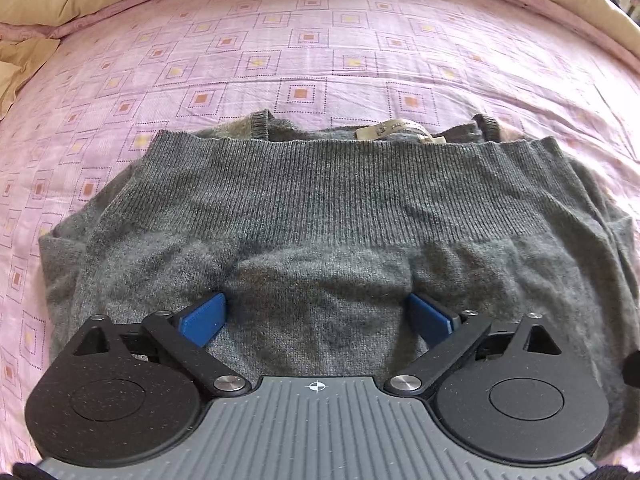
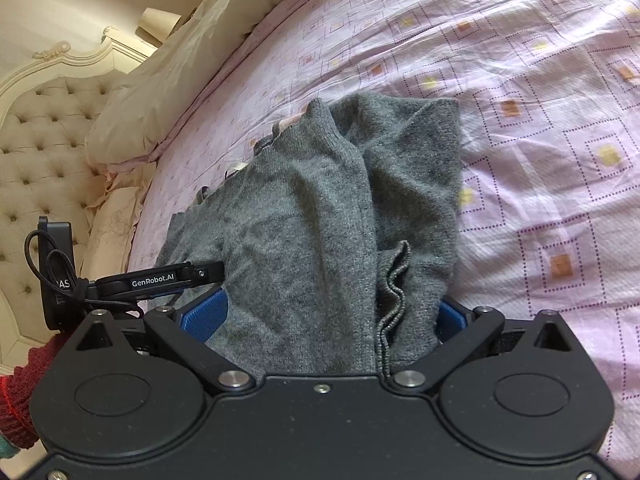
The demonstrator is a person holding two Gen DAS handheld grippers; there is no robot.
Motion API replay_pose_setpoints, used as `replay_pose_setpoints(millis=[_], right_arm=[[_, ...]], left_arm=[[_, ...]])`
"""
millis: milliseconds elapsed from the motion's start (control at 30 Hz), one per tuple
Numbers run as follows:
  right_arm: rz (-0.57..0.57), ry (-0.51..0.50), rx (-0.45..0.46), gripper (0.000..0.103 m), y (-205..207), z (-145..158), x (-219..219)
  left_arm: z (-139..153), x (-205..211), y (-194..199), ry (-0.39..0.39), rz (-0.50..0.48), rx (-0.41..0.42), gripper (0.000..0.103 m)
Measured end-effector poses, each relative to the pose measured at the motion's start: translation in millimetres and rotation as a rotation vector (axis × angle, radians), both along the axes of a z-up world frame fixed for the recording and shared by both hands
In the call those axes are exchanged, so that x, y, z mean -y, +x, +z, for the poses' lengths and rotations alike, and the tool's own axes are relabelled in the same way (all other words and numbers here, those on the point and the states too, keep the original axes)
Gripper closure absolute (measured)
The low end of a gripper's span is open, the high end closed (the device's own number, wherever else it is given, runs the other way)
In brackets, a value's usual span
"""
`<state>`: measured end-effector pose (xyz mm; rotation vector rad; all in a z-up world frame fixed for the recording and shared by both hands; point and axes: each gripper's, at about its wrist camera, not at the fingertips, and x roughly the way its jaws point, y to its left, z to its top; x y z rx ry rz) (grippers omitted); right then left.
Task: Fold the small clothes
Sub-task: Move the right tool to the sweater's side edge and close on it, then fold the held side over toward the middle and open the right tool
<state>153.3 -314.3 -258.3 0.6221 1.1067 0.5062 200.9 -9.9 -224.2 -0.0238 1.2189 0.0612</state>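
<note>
Sweater (image 1: pixel 320 208) is lying folded on the bed (image 1: pixel 320 40), label showing only in left view, both spread grippers (image 1: pixel 316 312) (image 2: pixel 332 316) pressing into it ungrasped.

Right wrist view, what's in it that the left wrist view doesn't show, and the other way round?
Only the right wrist view shows the tufted headboard, the left gripper from the side, and a red knitted sleeve. Only the left wrist view shows the garment's label at the neckline. Both show the grey sweater on the pink patterned bedsheet, with open blue gripper pads either side of the knit.
</note>
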Motion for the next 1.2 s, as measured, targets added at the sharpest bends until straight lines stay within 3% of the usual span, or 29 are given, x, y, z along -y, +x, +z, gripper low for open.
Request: replay_pose_setpoints(millis=[67,100,200,233,300,467,633,800,967,1200], right_arm=[[-0.002,-0.012,-0.013,0.027,1.5,1.3,0.2],[0.000,-0.012,-0.043,0.046,3.7,-0.5,-0.1],[-0.019,-0.049,-0.077,0.062,6.2,-0.7,-1.6],[-0.017,-0.065,-0.071,0.070,6.0,1.9,-3.0],[-0.019,-0.109,-0.062,0.071,4.6,9.9,-7.6],[-0.025,-0.197,-0.027,0.072,-2.5,40.3,-25.1],[-0.001,-0.290,-0.010,0.072,-5.1,69.8,-59.5],[0.073,-0.376,0.042,0.074,-5.7,99.1,-114.1],[0.143,-0.392,0.083,0.075,-6.8,119.0,-178.5],[0.270,-0.419,0.104,0.076,-15.0,111.8,-278.6]], left_arm=[[-0.7,-0.4,1.8,-0.001,-0.006,-0.004,0.001],[-0.6,-0.6,2.7,-0.003,-0.010,-0.006,0.001],[3.7,-2.5,-0.2,-0.012,-0.016,-0.002,0.005],[6.3,-4.0,-0.9,-0.015,-0.012,0.004,0.013],[16.5,-4.3,-9.6,-0.017,-0.006,0.024,0.020],[43.0,-20.0,-41.1,-0.008,-0.010,0.057,0.020],[53.1,-53.1,-75.0,-0.022,0.007,0.034,0.020],[52.6,-96.5,-109.4,-0.047,0.053,0.011,0.020],[51.5,-137.6,-137.8,-0.079,0.096,-0.008,0.020],[49.6,-184.7,-159.0,-0.095,0.131,-0.009,0.020]])
